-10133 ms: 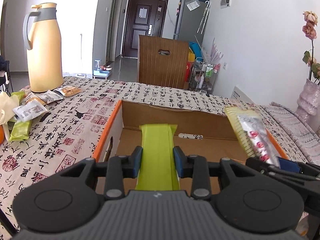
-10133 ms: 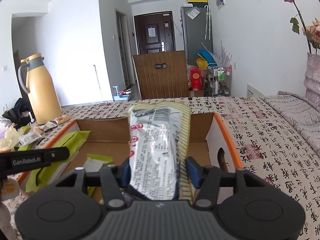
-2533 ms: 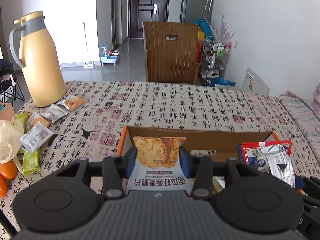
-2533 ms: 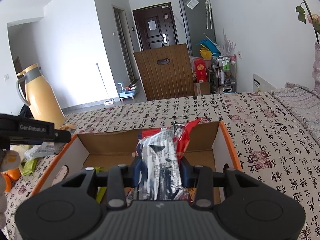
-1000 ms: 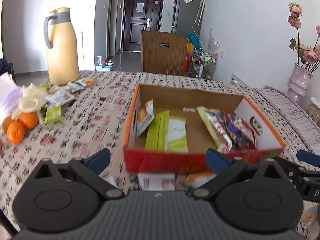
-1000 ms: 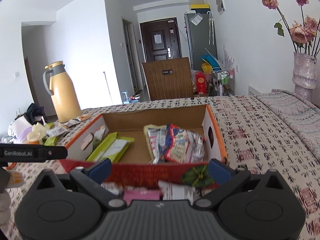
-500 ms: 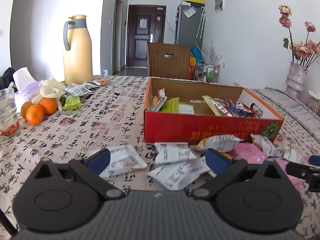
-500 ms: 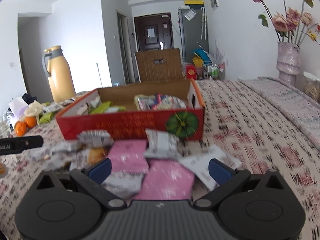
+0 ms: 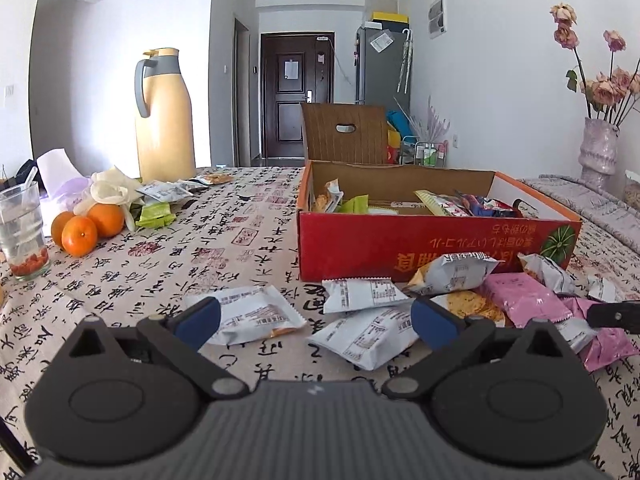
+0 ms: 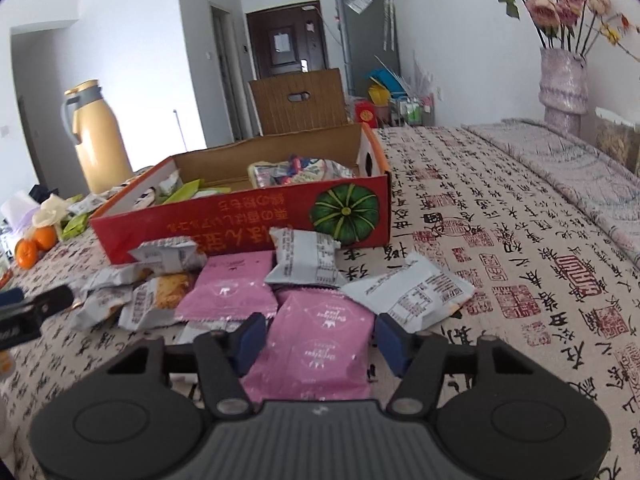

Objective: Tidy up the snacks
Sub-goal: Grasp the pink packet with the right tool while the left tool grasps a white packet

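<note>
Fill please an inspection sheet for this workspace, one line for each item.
Surface: patterned tablecloth, flat.
Job's things: red box partly filled; white packets and pink packet loose in front of it.
Clutter: oranges, glass, thermos.
Grippers: left gripper open, empty; right gripper fingers have just been closing, pink packet between them, pads seem to touch its edges.
Cables: nothing seen.
Surroundings: vase, chair.
</note>
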The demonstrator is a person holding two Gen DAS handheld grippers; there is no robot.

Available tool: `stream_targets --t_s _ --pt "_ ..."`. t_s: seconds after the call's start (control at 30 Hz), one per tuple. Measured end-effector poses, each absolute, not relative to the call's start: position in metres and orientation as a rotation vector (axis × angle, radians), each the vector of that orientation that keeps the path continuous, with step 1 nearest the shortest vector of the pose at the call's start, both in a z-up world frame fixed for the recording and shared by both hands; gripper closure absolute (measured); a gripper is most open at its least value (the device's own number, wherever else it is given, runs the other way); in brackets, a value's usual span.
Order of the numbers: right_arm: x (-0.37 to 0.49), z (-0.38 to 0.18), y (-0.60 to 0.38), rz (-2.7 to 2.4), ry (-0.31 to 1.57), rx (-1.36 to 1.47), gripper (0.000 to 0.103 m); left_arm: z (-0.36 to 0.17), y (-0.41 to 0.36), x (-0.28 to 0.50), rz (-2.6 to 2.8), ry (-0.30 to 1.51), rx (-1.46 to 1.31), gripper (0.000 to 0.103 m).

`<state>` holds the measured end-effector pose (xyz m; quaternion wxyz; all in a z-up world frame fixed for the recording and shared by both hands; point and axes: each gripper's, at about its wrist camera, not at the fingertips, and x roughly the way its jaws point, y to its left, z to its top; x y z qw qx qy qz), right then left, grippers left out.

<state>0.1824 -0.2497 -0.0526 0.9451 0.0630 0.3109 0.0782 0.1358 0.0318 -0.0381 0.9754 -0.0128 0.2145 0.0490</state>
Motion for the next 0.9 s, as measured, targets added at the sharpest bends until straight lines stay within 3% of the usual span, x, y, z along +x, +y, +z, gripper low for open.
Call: stream_targets --t_s 0.3,0.47,0.9 --pt "0.204 -0.063 -0.233 0.141 0.704 0.100 0.036 -0.039 0.035 0.137 0.096 0.441 -0.050 0.000" --pt "0.195 -0.071 -0.223 0.116 0.669 0.014 0.042 -0.039 0.038 0.137 0.090 0.447 -0.060 0.000" --pt "0.167 -0.054 -0.240 0.136 0.556 0.066 0.043 -0.033 0.049 0.139 0.104 0.496 -0.089 0.000"
